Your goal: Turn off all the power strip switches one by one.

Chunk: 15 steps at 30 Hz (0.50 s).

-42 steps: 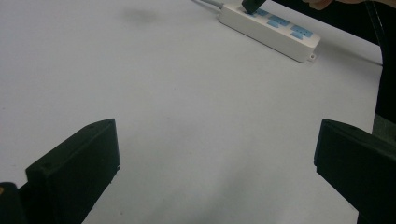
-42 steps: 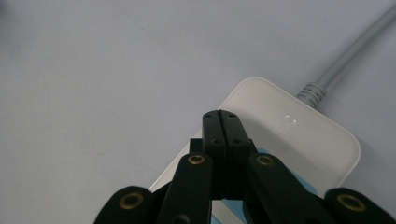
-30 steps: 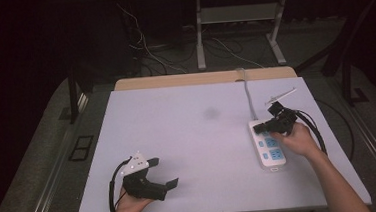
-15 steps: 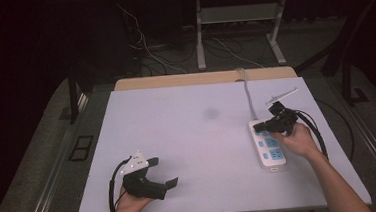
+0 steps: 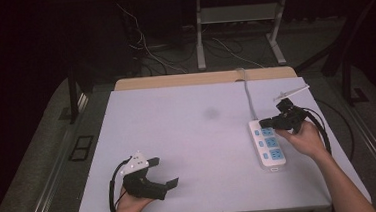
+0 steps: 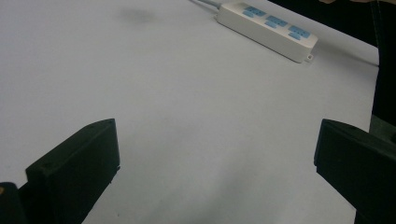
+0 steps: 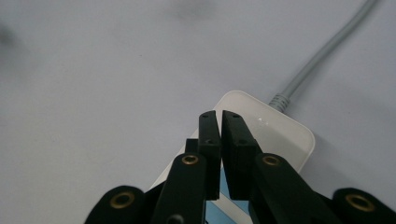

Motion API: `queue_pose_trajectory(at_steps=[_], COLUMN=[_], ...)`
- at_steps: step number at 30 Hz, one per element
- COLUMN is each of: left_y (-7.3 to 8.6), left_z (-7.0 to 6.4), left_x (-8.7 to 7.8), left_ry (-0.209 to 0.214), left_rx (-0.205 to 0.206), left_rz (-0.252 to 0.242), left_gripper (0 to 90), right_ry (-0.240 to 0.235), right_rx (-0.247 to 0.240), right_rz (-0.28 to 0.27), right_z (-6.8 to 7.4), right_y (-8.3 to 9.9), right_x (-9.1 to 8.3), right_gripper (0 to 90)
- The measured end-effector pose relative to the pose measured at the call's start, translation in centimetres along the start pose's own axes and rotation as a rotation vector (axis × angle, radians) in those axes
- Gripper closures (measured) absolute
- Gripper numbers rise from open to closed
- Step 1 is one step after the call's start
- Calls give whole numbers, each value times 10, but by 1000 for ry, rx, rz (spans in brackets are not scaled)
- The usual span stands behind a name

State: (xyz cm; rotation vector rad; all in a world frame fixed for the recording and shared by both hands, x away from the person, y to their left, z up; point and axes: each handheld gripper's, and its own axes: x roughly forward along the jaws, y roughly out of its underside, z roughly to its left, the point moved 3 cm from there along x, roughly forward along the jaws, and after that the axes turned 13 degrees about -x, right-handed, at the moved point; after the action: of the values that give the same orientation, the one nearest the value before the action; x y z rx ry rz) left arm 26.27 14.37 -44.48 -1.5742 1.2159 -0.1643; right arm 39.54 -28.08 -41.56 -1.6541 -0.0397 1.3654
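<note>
right claw clenched, empty, above the power strip's cable end

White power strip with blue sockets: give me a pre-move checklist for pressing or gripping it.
1. White power strip with blue sockets lies flat on the pale table: ok.
2. Right gripper above the strip's cable end, jaws nearly together with nothing between: ok.
3. Contact with the strip: cannot tell.
4. Grey cable runs away from the jaws: ok.
5. Left gripper open, well apart from the strip: ok.
</note>
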Motion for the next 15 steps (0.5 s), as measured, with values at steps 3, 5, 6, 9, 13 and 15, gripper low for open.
queue_pose_trajectory(at_steps=[3, 5, 6, 9, 13, 15], left_y=[0, 0, -1, -1, -1, -1], left_z=[-1, -1, -1, -1, -2, -2], left_x=[-1, -1, -1, -1, -1, -2], left_ry=[0, 1, 2, 3, 3, 2], left_rx=[2, 1, 0, -2, -1, -2], left_rz=[-2, -6, -7, -10, -12, -14], left_gripper=[0, 0, 0, 0, 0, 0], right_ry=[8, 10, 12, 31, 64, 94], right_rx=[20, 37, 49, 80, 111, 117], right_rz=[-19, -38, -48, -72, -116, -131], right_z=[0, 1, 1, 6, 13, 17], right_y=[1, 2, 2, 5, 10, 12], right_x=[-8, -13, -15, -21, -28, -31], right_gripper=[824, 783, 751, 637, 441, 334])
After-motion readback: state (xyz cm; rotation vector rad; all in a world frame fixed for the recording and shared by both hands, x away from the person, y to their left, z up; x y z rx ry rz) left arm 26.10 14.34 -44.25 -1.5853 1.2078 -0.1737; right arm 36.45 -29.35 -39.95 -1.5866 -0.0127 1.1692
